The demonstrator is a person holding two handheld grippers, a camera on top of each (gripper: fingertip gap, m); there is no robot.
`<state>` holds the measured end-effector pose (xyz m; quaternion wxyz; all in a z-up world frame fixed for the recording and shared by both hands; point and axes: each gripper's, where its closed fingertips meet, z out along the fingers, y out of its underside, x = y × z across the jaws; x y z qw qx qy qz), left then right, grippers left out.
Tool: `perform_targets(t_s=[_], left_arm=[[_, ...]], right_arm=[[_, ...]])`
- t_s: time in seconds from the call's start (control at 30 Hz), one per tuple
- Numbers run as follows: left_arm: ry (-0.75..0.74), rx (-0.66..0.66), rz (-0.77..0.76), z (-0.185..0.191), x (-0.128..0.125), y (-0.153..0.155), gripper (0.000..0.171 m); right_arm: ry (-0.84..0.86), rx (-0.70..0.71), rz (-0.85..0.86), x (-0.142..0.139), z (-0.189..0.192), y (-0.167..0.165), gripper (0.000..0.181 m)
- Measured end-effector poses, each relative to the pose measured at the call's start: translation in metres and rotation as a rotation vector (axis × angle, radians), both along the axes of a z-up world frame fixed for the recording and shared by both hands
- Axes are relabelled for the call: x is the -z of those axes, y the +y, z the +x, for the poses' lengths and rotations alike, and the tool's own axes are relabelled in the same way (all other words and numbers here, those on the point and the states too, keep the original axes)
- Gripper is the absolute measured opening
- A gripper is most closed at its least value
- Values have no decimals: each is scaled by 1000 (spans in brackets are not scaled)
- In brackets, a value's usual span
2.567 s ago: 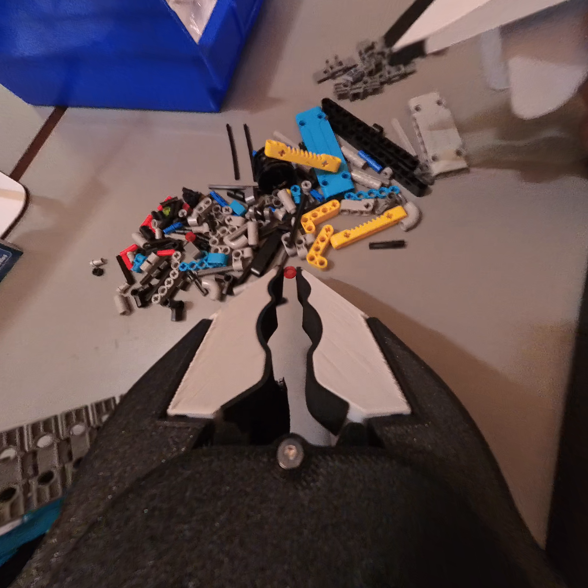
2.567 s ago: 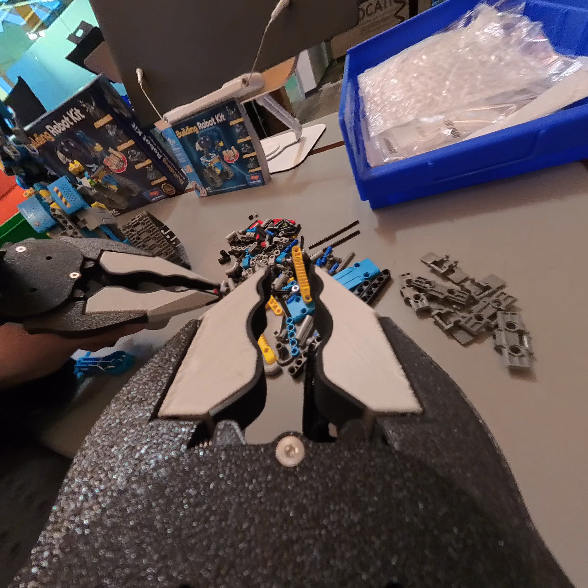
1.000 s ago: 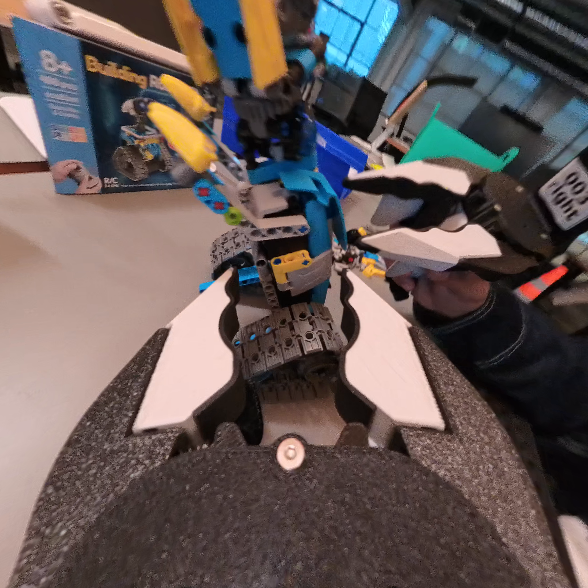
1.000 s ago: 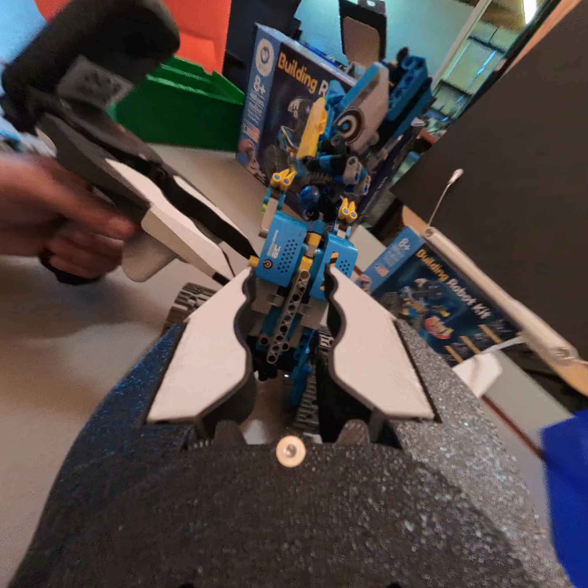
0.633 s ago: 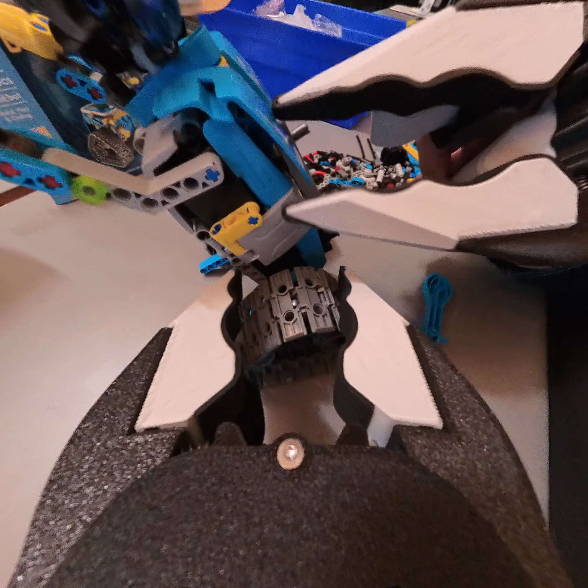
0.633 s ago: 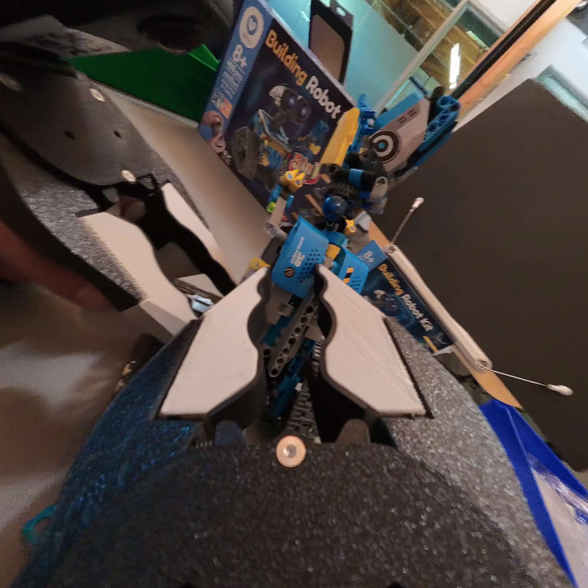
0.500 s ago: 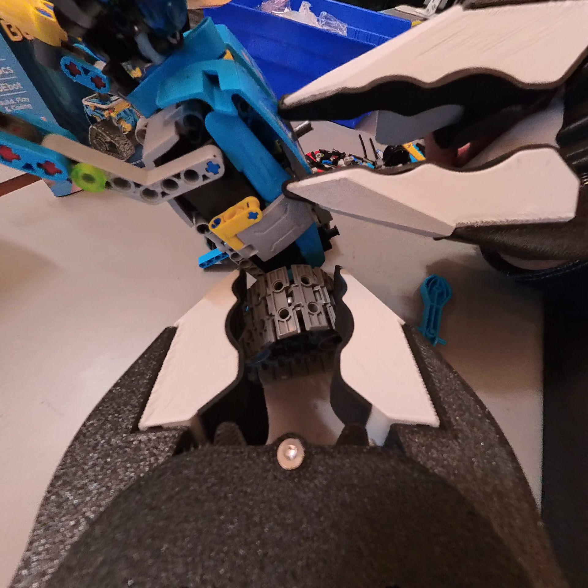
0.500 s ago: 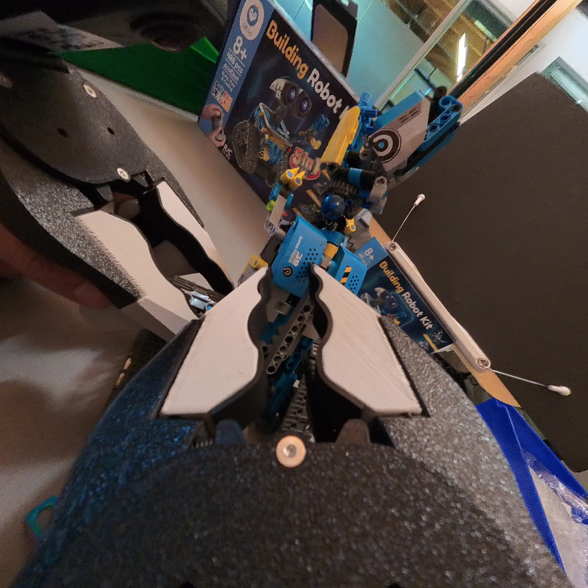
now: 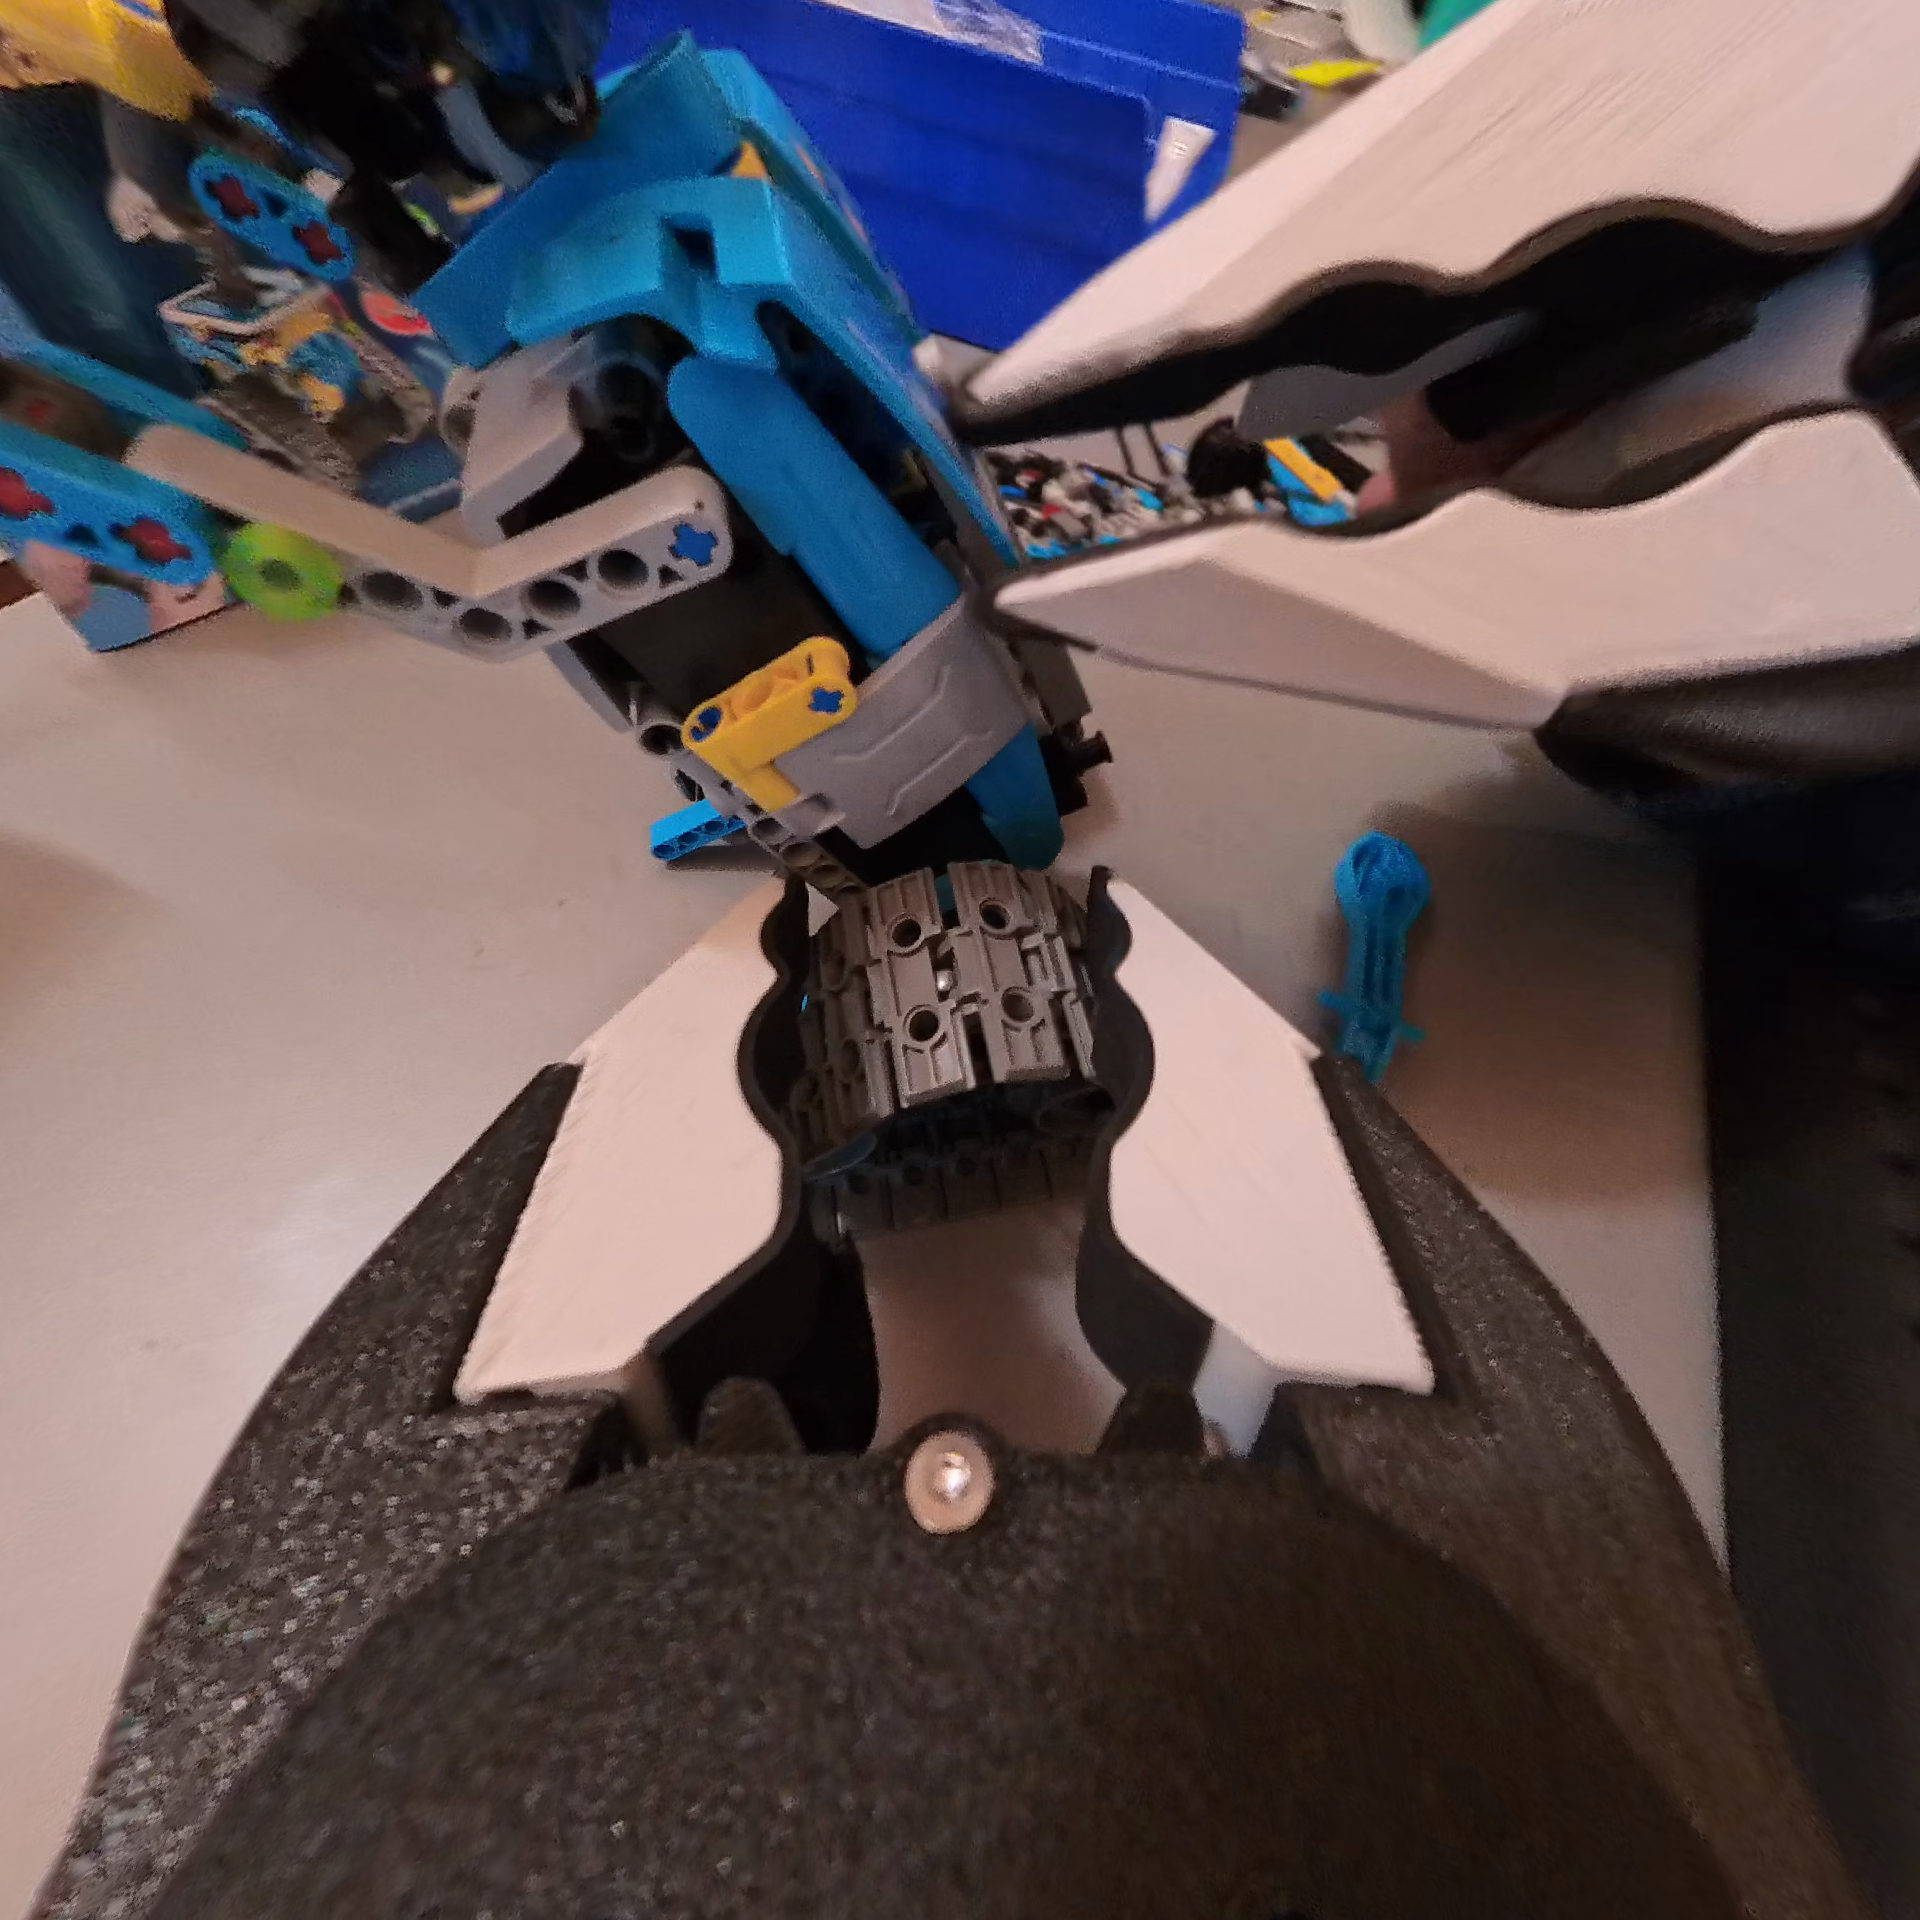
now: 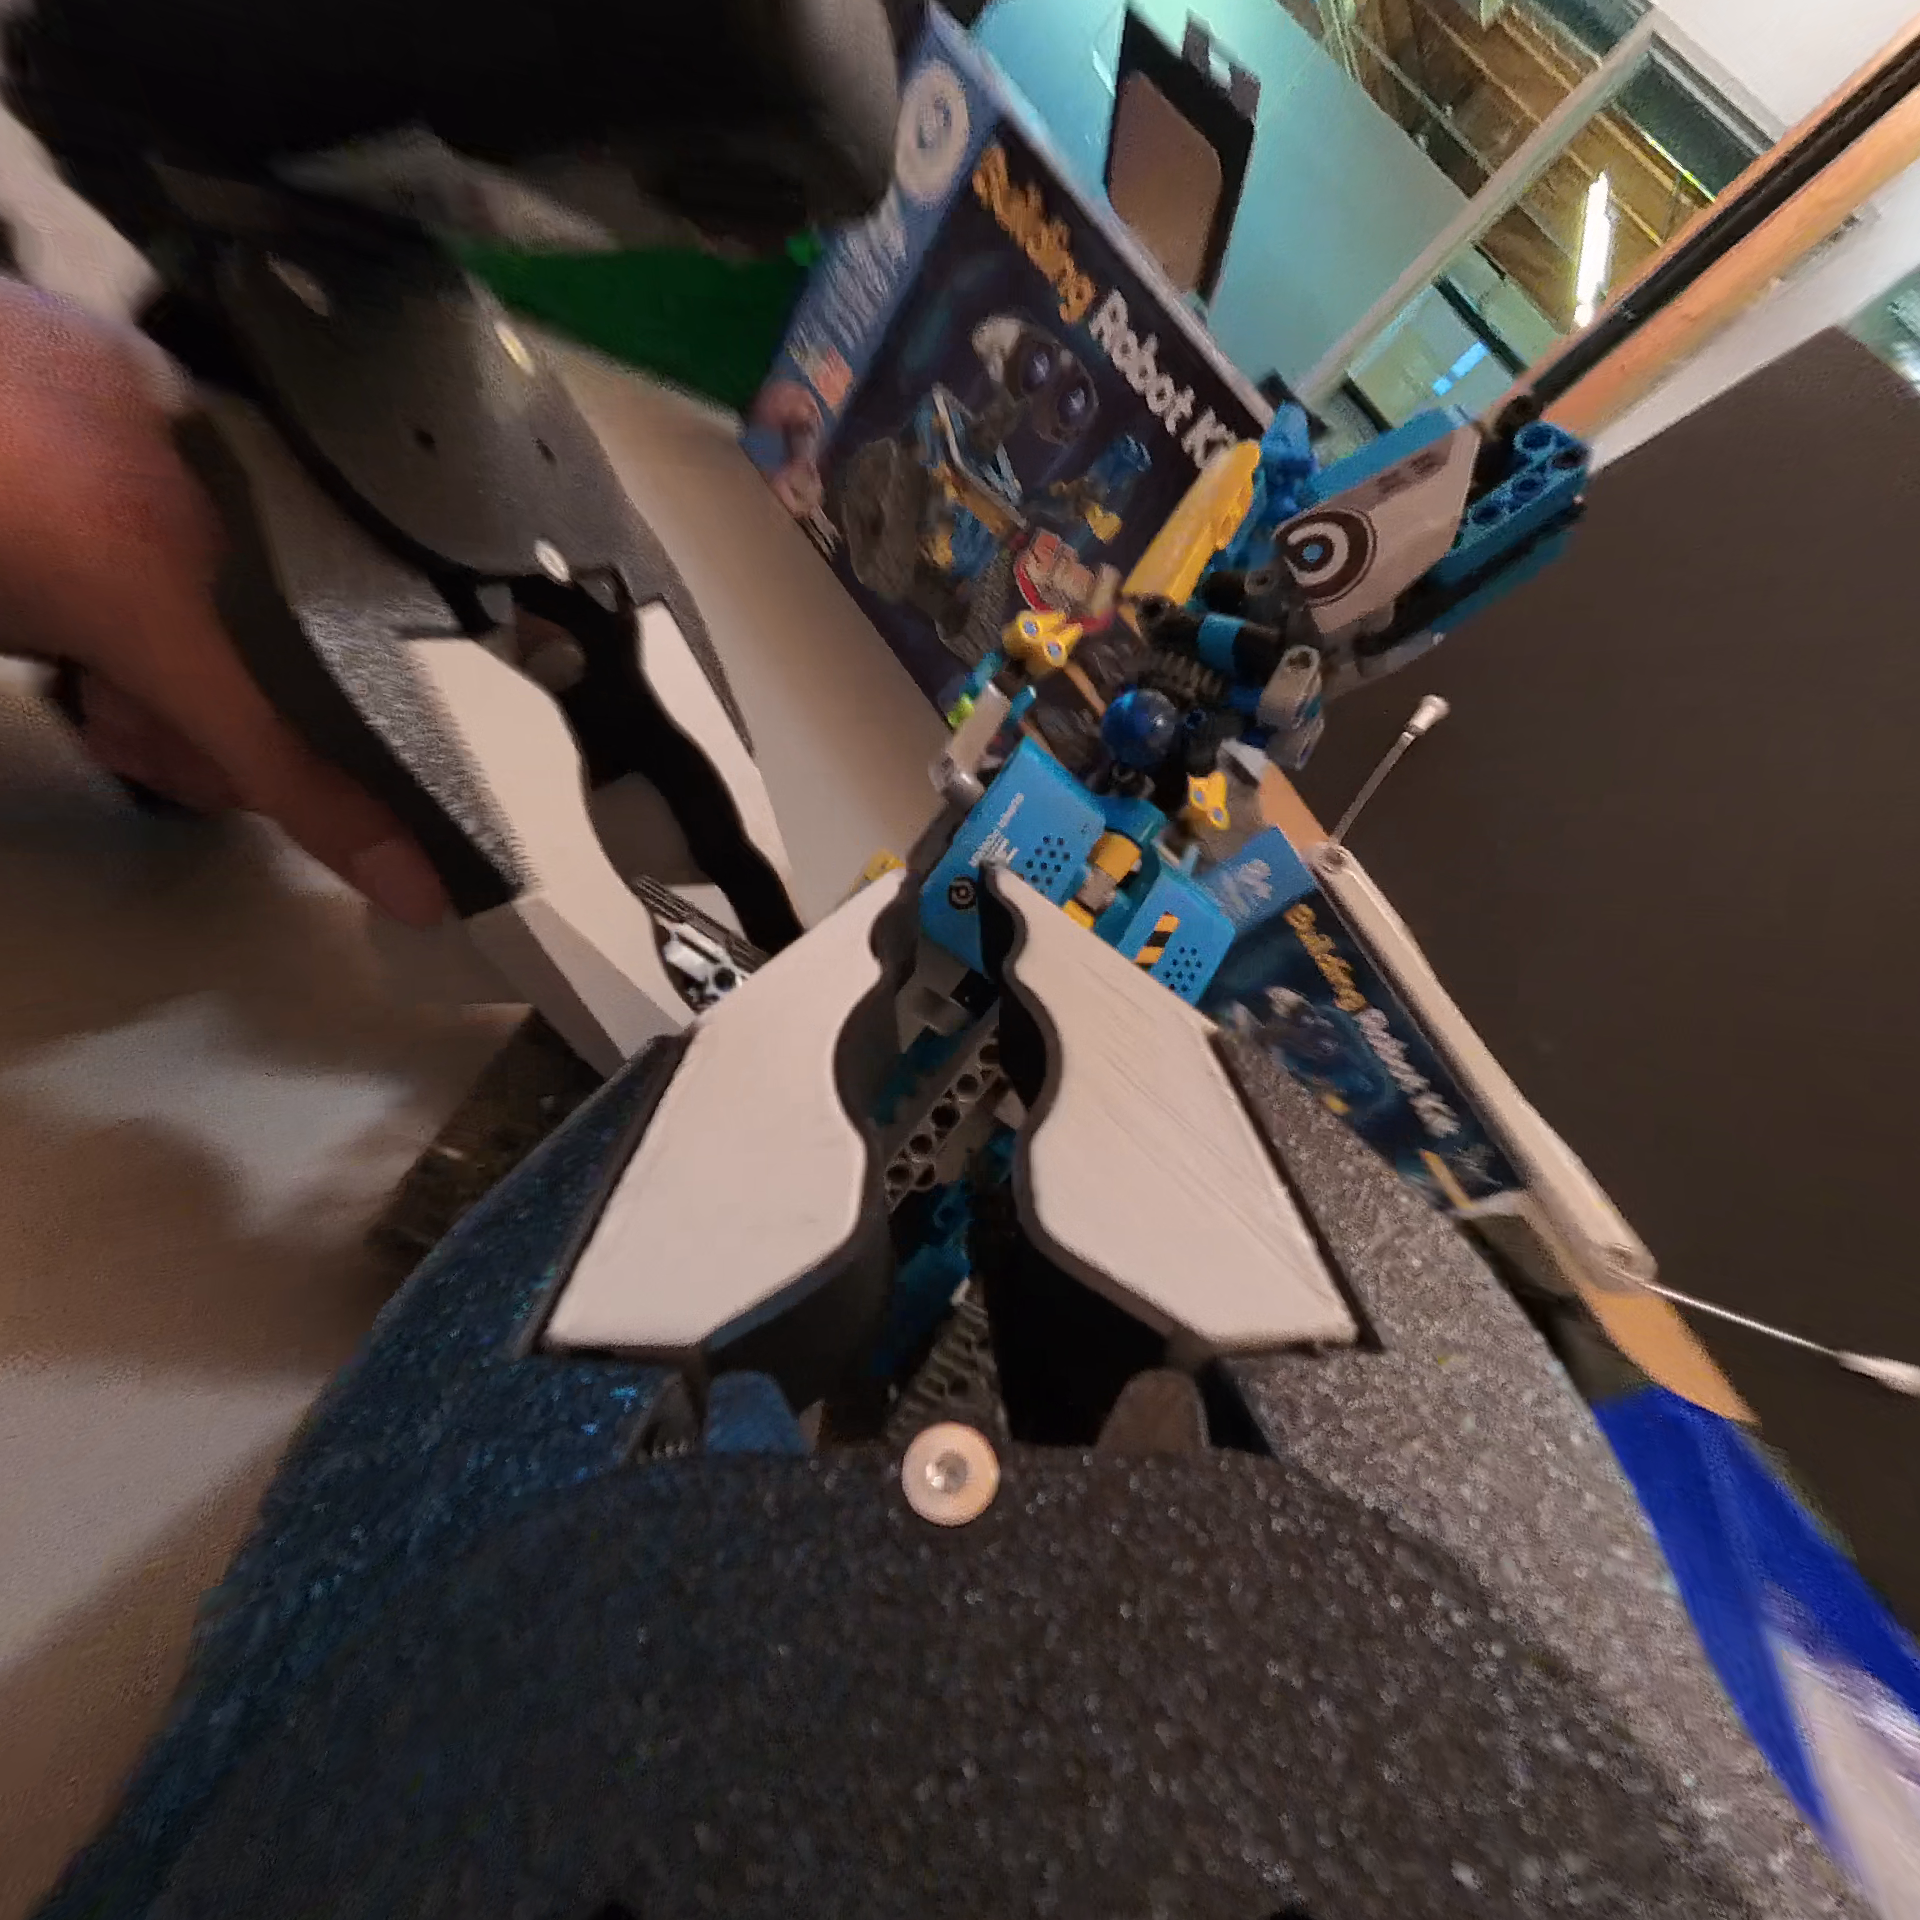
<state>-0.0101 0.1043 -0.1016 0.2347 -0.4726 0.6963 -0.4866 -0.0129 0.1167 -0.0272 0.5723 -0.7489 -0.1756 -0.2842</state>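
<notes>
The left gripper (image 9: 951, 904) was clamped on the grey tread (image 9: 951, 997) at the base of a toy robot (image 9: 727, 436), its white fingers (image 9: 665, 1122) pressed against both sides of the tread links. The robot, built of blue, grey, yellow and black bricks, leaned up and away to the left from that grip. A grey angled beam (image 9: 520, 592) stuck out from its side toward a lime green wheel (image 9: 278, 571).

The right gripper (image 10: 940, 899) came in from the other side and was closed on the robot's body (image 10: 1023, 862), its fingertips pinching the lower edge of a blue panel. In the left wrist view this right gripper (image 9: 982, 509) entered from the upper right, one fingertip touching the blue shell, the other the grey plate below it. In the right wrist view the left gripper (image 10: 764, 940) showed at the left, held by a hand (image 10: 135, 582).

A small blue tool (image 9: 1377, 956) lay on the pale table (image 9: 312, 935), just right of the left gripper. Farther back were a pile of loose bricks (image 9: 1143, 488) and a blue bin (image 9: 966, 177). A printed kit box (image 10: 997, 416) stood behind the robot, beside a dark panel (image 10: 1662, 831), with a teal wall (image 10: 1330, 156) beyond. Both views were somewhat blurred.
</notes>
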Motion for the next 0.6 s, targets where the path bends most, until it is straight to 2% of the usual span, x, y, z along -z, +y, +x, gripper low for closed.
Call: perform_targets(t_s=[0.07,0.13,0.17,0.2,0.23,0.3,0.37,0.4,0.43,0.5,0.6], left_arm=[[14,101,-18,-14,0,4,53],[32,169,-61,-29,-2,11,53],[39,176,-84,-33,-4,15,53],[41,173,-105,-37,-7,20,55],[37,168,-119,-41,-13,24,63],[0,116,-150,-49,-31,38,66],[-74,87,-242,-59,-57,45,55],[-113,64,-317,-60,-70,48,40],[-126,50,-399,-60,-78,47,33],[-114,41,-504,-56,-84,41,33],[-113,-9,-514,-45,-88,36,33]], right_arm=[[173,-98,79,-13,-9,-6,22],[420,-178,120,-24,-5,-13,39],[556,-206,129,-26,1,-16,39],[700,-267,96,-22,1,-17,31],[843,-332,52,-17,-1,-18,32],[1044,-375,20,-10,4,-14,32],[1147,-425,-5,-11,10,-11,30],[1168,-411,-23,-8,17,-8,29],[1182,-426,-53,-6,20,-6,24],[1223,-485,-151,0,16,-4,19],[1287,-574,-194,-1,2,-5,5]])
